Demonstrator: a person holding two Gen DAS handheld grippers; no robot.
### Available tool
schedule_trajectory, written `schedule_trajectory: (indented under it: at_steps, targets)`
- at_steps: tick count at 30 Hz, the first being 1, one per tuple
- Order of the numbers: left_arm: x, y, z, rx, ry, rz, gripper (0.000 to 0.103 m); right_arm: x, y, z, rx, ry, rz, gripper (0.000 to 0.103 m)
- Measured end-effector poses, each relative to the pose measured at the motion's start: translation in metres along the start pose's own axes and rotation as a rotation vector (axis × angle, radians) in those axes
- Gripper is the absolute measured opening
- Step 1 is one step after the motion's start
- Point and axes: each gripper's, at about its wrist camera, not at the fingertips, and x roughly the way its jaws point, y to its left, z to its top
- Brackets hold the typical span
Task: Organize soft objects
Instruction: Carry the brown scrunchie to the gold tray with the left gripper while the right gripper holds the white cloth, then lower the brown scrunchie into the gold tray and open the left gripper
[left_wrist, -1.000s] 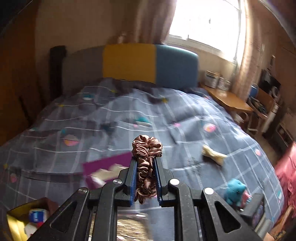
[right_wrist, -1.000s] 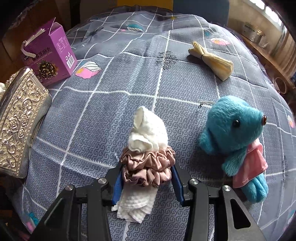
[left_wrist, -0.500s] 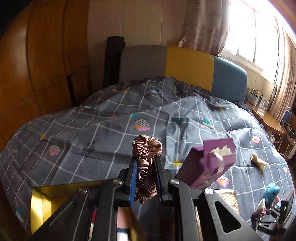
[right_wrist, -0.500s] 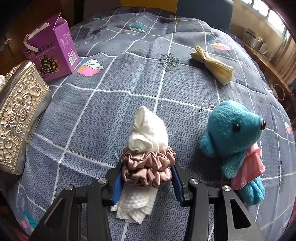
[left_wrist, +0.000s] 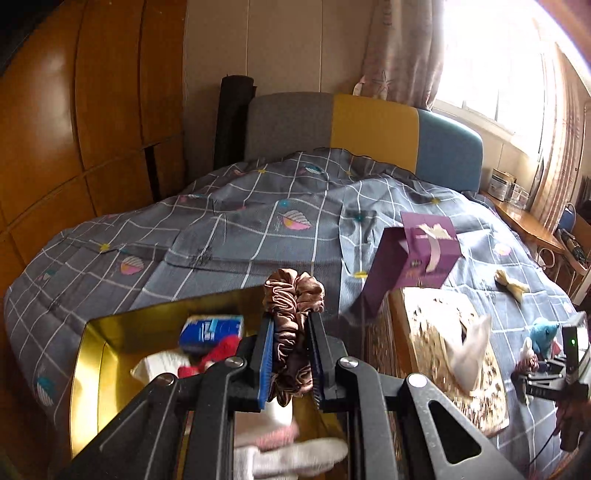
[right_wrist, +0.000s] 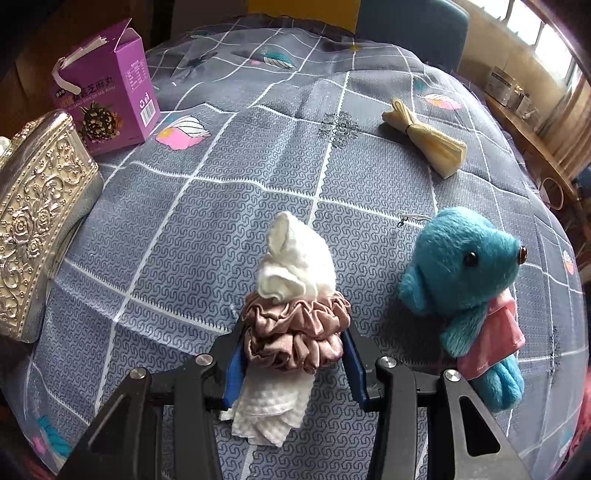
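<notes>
The left gripper (left_wrist: 290, 352) fingers pinch a ruched satin scrunchie (left_wrist: 291, 295) above the gold tin (left_wrist: 88, 354), which already holds soft items. The right gripper (right_wrist: 293, 356) fingers clamp a scrunchie-banded waffle cloth (right_wrist: 295, 258) on the bed (right_wrist: 184, 229); beside it, the fuzzy teal plush (right_wrist: 461, 266) and cream bow (right_wrist: 424, 136) remain unsorted.

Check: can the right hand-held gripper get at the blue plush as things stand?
Probably not yet: the right hand-held gripper is closed on a scrunchie-wrapped white cloth. The blue plush lies uncovered just beside it on the bedspread.
</notes>
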Motion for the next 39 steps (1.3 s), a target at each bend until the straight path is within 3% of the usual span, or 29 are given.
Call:
schedule_trajectory:
  at_steps: [25,39]
  targets:
    - [-0.015,0.046,-0.053,-0.041,0.067,0.062,0.017,-0.003,0.004,-0.003,-0.03,-0.02,-0.012,0.046]
    - [0.002,0.08,-0.089,-0.127,0.196,0.11,0.02,-0.004,0.005,-0.003,-0.037,-0.022,-0.015,0.046]
